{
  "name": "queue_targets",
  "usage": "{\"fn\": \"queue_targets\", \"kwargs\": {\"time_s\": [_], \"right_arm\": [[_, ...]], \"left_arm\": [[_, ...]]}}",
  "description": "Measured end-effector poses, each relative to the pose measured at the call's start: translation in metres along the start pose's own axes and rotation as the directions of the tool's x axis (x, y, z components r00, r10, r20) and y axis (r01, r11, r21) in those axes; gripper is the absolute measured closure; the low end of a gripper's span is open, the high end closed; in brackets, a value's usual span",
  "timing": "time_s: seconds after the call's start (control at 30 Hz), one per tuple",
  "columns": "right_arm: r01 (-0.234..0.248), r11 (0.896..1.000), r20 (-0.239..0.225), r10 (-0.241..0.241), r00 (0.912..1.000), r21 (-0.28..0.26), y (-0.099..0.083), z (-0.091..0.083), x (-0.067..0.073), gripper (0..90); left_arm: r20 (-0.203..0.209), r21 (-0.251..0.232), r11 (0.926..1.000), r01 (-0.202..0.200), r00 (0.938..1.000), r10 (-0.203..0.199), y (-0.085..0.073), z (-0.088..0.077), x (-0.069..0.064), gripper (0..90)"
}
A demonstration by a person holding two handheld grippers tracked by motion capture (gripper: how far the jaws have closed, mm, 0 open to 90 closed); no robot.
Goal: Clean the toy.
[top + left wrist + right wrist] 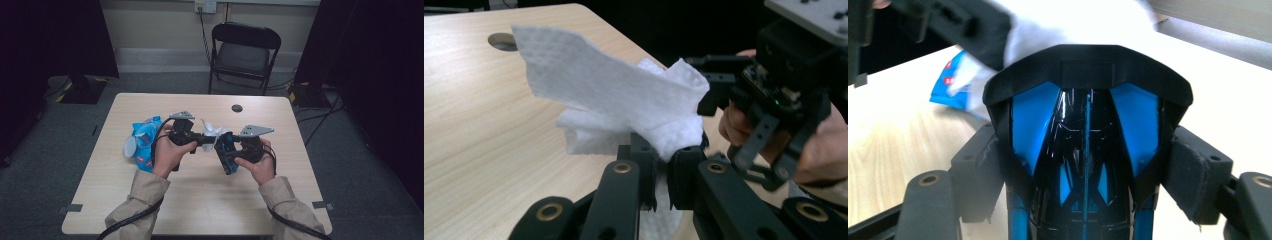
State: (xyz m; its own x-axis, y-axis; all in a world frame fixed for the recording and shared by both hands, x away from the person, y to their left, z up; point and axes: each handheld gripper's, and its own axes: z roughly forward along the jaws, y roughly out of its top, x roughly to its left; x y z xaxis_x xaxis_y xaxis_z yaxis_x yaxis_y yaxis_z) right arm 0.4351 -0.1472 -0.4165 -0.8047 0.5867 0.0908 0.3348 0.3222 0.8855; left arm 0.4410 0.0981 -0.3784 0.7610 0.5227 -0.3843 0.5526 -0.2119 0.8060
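Wiping with so small a pinch is your main risk: your left gripper [663, 172] has its jaws nearly shut on one corner of the white tissue [614, 95], and a hard drag could tear the soft, dimpled paper or pull it free. Your right gripper [1088, 165] stands wide, its padded jaws pressed on the sides of the black-and-blue gadget [1087, 125], which you hold above the middle of the table [200, 200] with the tissue at its top edge. That gadget looks like glossy, hard plastic with angular blue panels and a curved matte rim; slick sides may let it twist or slip if you push sideways. The crinkly blue wipes pack [145, 140] lies by your left hand.
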Motion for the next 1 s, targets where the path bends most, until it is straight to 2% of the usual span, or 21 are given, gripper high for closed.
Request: {"fn": "queue_targets", "kwargs": {"time_s": [0.17, 0.27, 0.47, 0.7, 0.83, 1.0], "right_arm": [[-0.012, 1.000, 0.016, 0.012, 0.9998, -0.004, 0.000, -0.004, -0.005, 25.6], [-0.011, 1.000, 0.023, 0.011, 0.9997, -0.003, 0.001, -0.005, -0.007, 25.5], [-0.017, 1.000, 0.026, 0.018, 0.9995, -0.015, 0.002, -0.008, -0.009, 25.6], [-0.011, 1.000, 0.013, 0.011, 0.9999, -0.030, 0.006, -0.009, -0.006, 25.5], [-0.007, 0.999, 0.000, 0.007, 1.0000, -0.040, 0.009, -0.009, -0.003, 25.5], [-0.004, 0.999, 0.004, 0.004, 1.0000, -0.042, 0.011, -0.009, -0.002, 25.5]], "left_arm": [[0.024, 0.009, 0.9999, -0.005, 0.9997, 0.005, -0.005, 0.002, -0.003, 84.0], [0.034, 0.032, 0.9993, -0.018, 0.9993, 0.017, -0.010, 0.005, -0.005, 84.0], [0.015, 0.066, 0.9976, -0.020, 0.9997, 0.019, -0.021, 0.007, 0.000, 83.9], [-0.038, 0.010, 0.9992, 0.038, 0.9986, -0.037, -0.024, 0.001, 0.015, 83.6], [-0.025, -0.003, 0.9983, 0.058, 0.9980, -0.058, -0.025, 0.003, 0.016, 83.5], [-0.015, 0.018, 0.9985, 0.051, 0.9986, -0.050, -0.027, 0.007, 0.014, 83.3]]}}
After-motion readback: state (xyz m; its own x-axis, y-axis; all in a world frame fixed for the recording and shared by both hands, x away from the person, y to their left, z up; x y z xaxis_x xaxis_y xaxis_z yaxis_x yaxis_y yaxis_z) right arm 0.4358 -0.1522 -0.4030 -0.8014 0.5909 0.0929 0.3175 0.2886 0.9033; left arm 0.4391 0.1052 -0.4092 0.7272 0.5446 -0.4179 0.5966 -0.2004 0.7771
